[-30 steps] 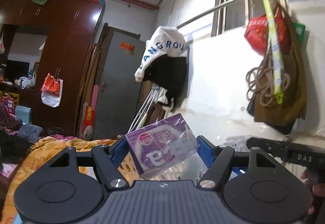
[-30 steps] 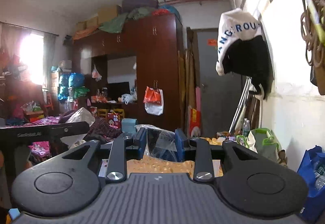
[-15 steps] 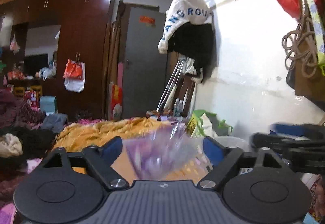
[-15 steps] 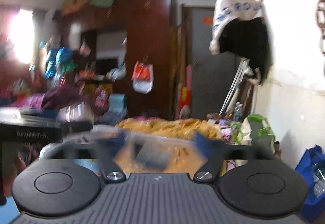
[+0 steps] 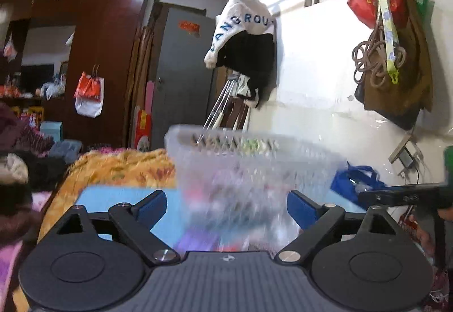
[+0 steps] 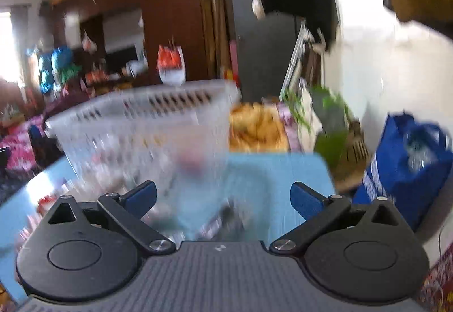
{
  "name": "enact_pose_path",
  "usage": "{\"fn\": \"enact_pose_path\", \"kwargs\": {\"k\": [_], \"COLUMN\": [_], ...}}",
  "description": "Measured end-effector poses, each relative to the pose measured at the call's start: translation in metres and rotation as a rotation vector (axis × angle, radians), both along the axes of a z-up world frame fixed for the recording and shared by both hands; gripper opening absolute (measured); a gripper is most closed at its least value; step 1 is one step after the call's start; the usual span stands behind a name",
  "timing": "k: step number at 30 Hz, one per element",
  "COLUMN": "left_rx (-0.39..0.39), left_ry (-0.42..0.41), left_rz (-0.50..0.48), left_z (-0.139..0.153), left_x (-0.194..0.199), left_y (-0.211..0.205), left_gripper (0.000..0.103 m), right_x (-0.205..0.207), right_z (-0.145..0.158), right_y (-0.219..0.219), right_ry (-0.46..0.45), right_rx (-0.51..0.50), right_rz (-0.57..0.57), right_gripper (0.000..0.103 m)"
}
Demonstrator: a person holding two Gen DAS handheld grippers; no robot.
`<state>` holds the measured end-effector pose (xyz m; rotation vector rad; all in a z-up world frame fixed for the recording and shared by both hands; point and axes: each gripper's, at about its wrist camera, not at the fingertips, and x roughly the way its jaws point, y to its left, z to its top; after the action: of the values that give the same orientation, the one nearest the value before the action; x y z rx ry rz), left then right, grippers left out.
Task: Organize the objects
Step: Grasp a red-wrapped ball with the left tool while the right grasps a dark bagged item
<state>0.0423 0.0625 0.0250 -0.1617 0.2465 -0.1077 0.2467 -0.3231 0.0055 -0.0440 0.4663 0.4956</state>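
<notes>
A clear plastic basket [image 5: 254, 164] with a slotted rim stands on the light blue table [image 5: 113, 198], blurred, right in front of my left gripper [image 5: 226, 205]. That gripper's jaws are opening wide, and its blue pads touch nothing. A purple smear [image 5: 198, 244], likely the purple pack, shows low between the fingers. In the right wrist view the basket [image 6: 141, 125] is to the left. My right gripper [image 6: 223, 197] stands wide with its jaws closing a little, over a blurred dark packet [image 6: 226, 218] on the table [image 6: 269, 170], with neither pad on it.
An orange blanket [image 5: 119, 167] lies beyond the table. A blue bag [image 6: 407, 167] and a green bag [image 6: 328, 125] stand by the white wall at right. The other gripper's black arm [image 5: 405, 196] reaches in from the right. Small blurred items lie on the table's left part [image 6: 45, 201].
The left gripper let go of the purple pack and the right let go of its clear-wrapped packet. Both sets of jaws spread wide. Both views sank to the basket and blue table.
</notes>
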Motion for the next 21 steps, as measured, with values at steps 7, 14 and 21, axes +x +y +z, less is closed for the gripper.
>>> {"fn": "enact_pose_path", "kwargs": {"k": [7,14,21], "left_rx": [-0.007,0.058,0.134], "left_ry": [0.041,0.079,0.112], "left_rz": [-0.017,-0.084,-0.099], "left_z": [-0.036,-0.052,-0.063], "left_x": [-0.020,-0.027,-0.021], "left_y": [0.006,-0.007,-0.033], "left_gripper": [0.094,0.094,0.094], "right_x": [0.010,0.009,0.007], "right_z": [-0.018,-0.018,-0.018], "right_y": [0.002,0.009,0.005], "right_ry": [0.102,0.117,0.100], "right_rx": [0.006,-0.012,0.018], "right_rz": [0.025,0.035,0.004], "right_gripper": [0.076,0.074,0.060]}}
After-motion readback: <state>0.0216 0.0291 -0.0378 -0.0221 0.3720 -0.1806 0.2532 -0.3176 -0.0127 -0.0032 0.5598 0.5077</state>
